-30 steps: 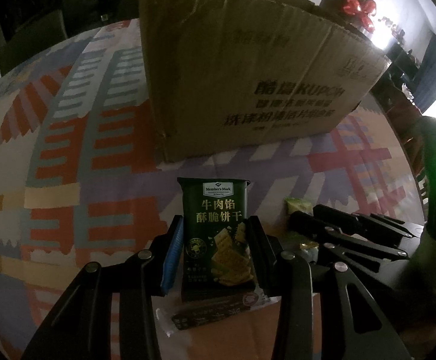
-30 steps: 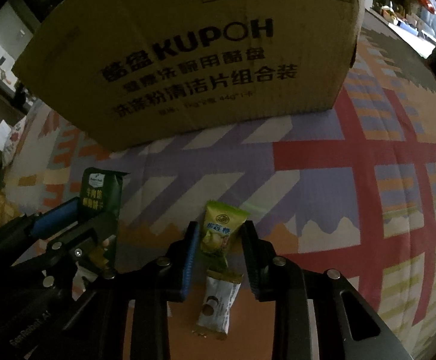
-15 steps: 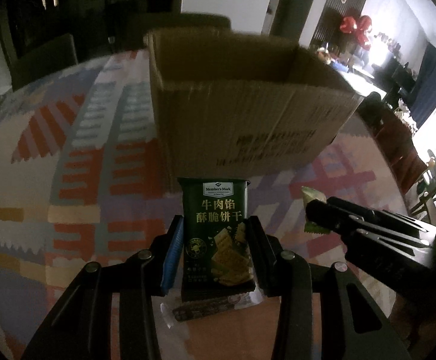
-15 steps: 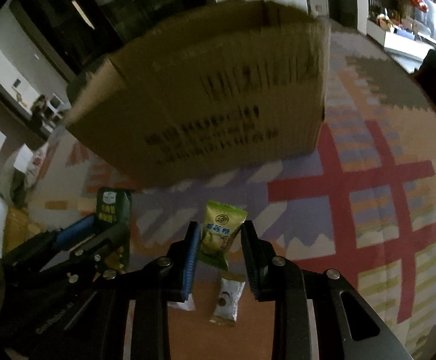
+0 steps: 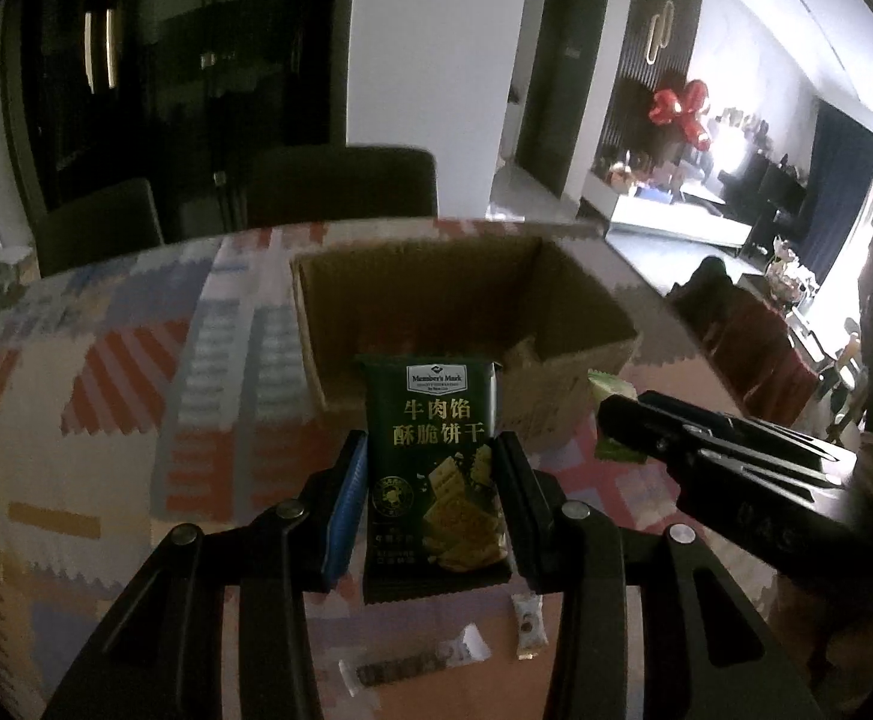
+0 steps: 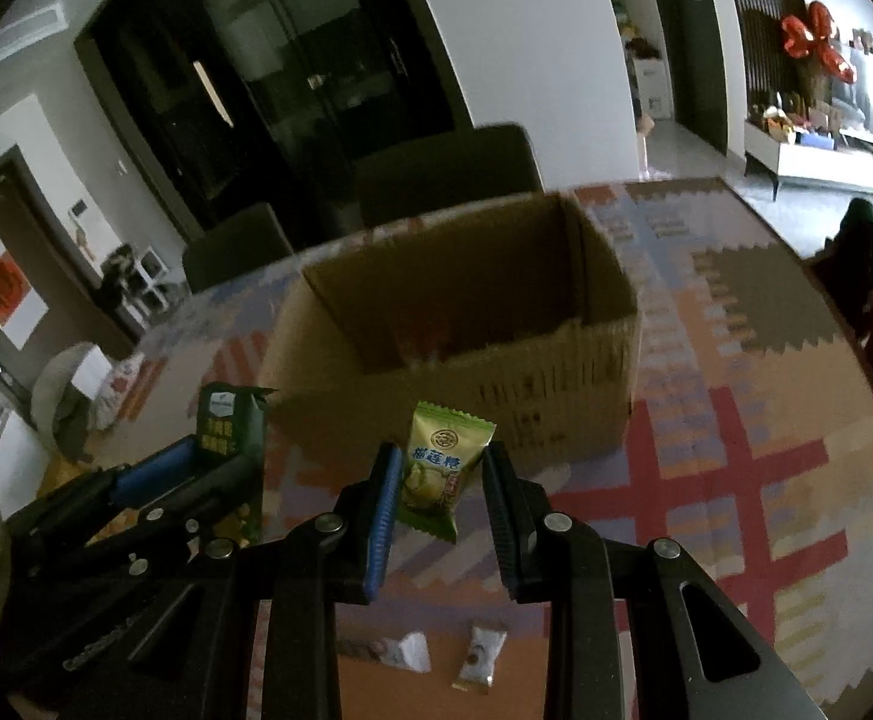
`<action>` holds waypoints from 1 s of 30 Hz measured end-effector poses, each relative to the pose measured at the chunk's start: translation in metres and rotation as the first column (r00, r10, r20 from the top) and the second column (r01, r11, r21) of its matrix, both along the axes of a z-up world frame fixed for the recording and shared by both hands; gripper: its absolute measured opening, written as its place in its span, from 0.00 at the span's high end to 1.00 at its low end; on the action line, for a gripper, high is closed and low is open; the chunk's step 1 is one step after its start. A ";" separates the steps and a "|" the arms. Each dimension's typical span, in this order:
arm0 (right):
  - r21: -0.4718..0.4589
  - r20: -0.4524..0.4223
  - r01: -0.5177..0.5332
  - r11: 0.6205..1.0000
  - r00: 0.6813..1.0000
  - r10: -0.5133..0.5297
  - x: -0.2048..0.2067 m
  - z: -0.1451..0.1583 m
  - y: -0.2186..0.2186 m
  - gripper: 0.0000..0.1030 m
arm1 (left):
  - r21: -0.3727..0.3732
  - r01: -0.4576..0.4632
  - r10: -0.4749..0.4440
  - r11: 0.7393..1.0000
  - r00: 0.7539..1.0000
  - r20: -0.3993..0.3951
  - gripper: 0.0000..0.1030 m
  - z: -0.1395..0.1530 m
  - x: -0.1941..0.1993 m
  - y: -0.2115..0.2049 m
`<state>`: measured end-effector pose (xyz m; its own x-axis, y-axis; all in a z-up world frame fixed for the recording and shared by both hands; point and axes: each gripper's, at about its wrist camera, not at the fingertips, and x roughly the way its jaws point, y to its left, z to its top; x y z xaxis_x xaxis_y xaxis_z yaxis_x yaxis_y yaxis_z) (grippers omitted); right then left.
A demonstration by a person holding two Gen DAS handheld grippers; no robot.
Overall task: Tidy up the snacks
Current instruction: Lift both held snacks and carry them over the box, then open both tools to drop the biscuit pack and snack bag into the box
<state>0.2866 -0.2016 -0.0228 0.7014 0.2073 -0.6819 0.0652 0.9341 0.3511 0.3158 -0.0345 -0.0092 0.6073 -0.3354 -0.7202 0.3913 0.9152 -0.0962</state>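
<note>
Gripping a biscuit pack (image 5: 433, 468), the left tool (image 5: 430, 504) and the right tool (image 6: 442, 495), clamping a candy (image 6: 439, 468), hung before the box (image 6: 466, 324), poised for dropping in.

Upright dark-green cracker packet (image 5: 433, 468), light-green candy (image 6: 436, 468)

Box (image 6: 556, 372) on table (image 6: 766, 420) — two wrappers (image 6: 478, 660) before it.

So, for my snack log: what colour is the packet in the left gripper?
Dark green packet, clearest in the left wrist view.
</note>
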 end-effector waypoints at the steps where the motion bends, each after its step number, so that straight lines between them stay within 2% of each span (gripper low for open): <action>1: 0.001 0.012 0.001 1.000 1.000 -0.001 0.002 0.004 -0.001 0.71 | -0.002 0.002 -0.002 1.000 1.000 0.010 0.60 0.004 0.001 -0.001; 10: -0.028 0.102 0.003 1.000 0.995 0.000 0.019 0.041 -0.007 0.71 | -0.010 0.010 -0.010 1.000 0.998 0.061 0.60 0.034 0.024 -0.009; 17: -0.058 0.119 -0.006 0.998 0.993 0.013 0.038 0.054 -0.007 0.71 | -0.004 0.018 -0.017 1.000 0.997 0.072 0.60 0.043 0.046 -0.014; 23: -0.076 0.112 -0.010 0.997 0.994 0.018 0.059 0.056 -0.010 0.71 | -0.002 0.020 -0.020 1.000 0.998 0.056 0.60 0.043 0.068 -0.021; 30: -0.081 0.071 -0.002 0.997 0.997 0.008 0.085 0.044 -0.016 0.71 | 0.006 0.025 -0.025 1.000 0.999 0.026 0.59 0.031 0.101 -0.031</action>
<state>0.3721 -0.2172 0.0216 0.7476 0.1572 -0.6453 0.0378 0.9599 0.2776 0.4166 -0.0653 0.0216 0.6174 -0.3463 -0.7063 0.4160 0.9058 -0.0804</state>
